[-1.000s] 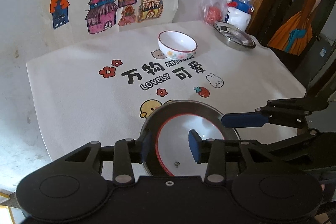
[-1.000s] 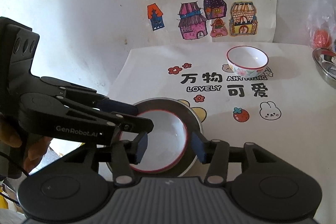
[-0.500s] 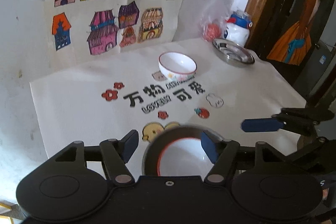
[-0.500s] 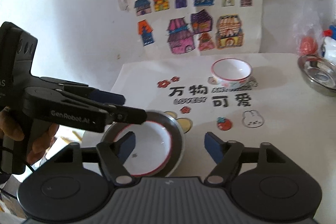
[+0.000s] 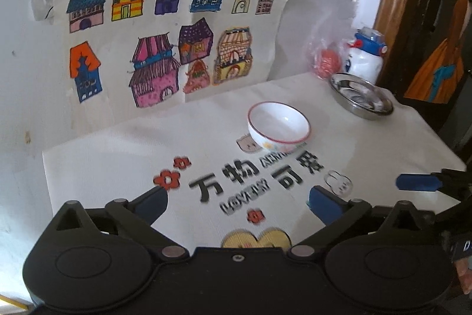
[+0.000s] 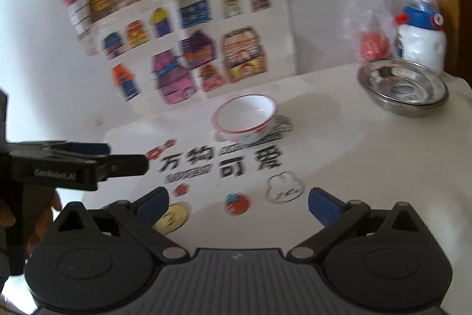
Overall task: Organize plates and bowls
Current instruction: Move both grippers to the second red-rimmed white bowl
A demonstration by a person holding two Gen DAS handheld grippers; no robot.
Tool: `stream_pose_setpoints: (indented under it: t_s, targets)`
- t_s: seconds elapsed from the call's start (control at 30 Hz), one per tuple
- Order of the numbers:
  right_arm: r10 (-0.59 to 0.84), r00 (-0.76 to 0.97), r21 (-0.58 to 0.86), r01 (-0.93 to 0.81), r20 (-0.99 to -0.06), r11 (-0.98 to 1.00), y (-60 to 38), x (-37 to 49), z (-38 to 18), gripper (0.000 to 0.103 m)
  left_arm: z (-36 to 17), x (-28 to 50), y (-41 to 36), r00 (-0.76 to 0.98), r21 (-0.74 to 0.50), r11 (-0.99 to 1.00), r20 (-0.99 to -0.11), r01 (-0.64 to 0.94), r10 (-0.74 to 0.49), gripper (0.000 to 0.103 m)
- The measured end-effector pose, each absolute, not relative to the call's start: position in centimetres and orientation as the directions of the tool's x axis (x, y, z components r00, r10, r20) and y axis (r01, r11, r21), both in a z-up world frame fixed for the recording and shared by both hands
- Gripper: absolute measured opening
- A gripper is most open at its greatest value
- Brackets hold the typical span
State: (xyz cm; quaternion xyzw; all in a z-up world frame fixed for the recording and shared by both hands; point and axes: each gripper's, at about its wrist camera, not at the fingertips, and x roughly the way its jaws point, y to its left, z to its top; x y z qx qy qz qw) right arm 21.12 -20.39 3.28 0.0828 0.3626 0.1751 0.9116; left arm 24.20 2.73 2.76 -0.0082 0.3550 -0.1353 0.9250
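Now that both grippers (image 5: 237, 201) (image 6: 237, 201) have let go of the plate and lifted, wide open and empty, bowl (image 5: 278, 126) looks next.

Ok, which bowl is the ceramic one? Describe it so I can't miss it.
On the printed white tablecloth, look just beyond the black lettering. The small white red-rimmed bowl stands there alone; the shiny steel dish sits farther right, by the wall.

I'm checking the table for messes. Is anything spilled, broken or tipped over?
Nothing stands out. The white bowl sits upright and looks empty on the cloth. The metal dish rests flat near the far corner. Both claws, left and right, are open and hold nothing.
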Motion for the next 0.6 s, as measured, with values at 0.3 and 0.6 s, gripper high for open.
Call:
stream_pose_setpoints:
  t_s: [0.3,0.6]
  targets:
    - [0.333,0.730,0.331,-0.154,-0.597,0.931,-21.4,26.3,2.5,0.103,1.9,30.0,2.0,0.718,-0.128,0.970,-0.653,0.206,-0.239,0.102]
    - [0.227,0.794,0.294,-0.064,-0.563,0.954,-20.3,30.1,1.4,0.103,0.7,34.8,1.7,0.716,-0.178,0.972,-0.658,0.152,-0.233,0.102]
